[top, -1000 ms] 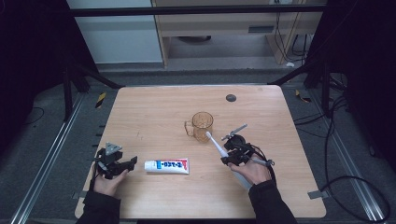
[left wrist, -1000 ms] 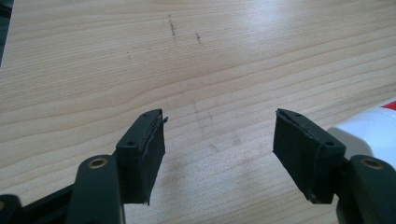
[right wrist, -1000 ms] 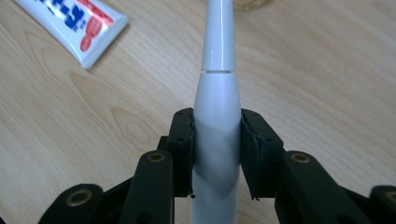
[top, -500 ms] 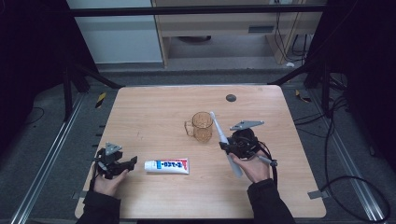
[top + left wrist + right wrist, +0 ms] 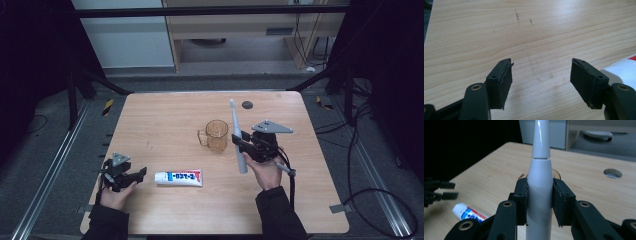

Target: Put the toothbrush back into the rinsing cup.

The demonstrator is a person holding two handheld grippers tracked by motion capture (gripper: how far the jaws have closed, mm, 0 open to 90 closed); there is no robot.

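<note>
High view: the right gripper (image 5: 241, 141) is held above the right half of the bench (image 5: 165, 115), carried by the person's right hand (image 5: 267, 172). An electric toothbrush (image 5: 236, 135) is clamped between its fingers. The toothbrush is white and stands close to upright in this view, with the brush end toward the far edge of the bench and the handle end lower, near the hand. It is seen just beside the right side of a clear amber cup (image 5: 216, 135), which stands upright on the bench; whether the two touch cannot be told.

Right gripper view: both black fingers (image 5: 521, 201) are pressed against the white handle of the toothbrush (image 5: 539, 192), one on each side, below the joint where the narrower neck begins. The top of the neck is cut off by the upper edge of the frame. A round hole (image 5: 612, 173) in the bench is seen farther off at the right.

Left gripper view: the left gripper (image 5: 541, 81) is held low over bare wood, its fingers set wide apart with nothing between them. The white end of a toothpaste tube (image 5: 621, 71) lies just outside one finger.

In the high view the left gripper (image 5: 141, 172) rests at the near left corner of the bench, and the toothpaste tube (image 5: 178, 177) lies flat beside it, well apart from the cup.
</note>
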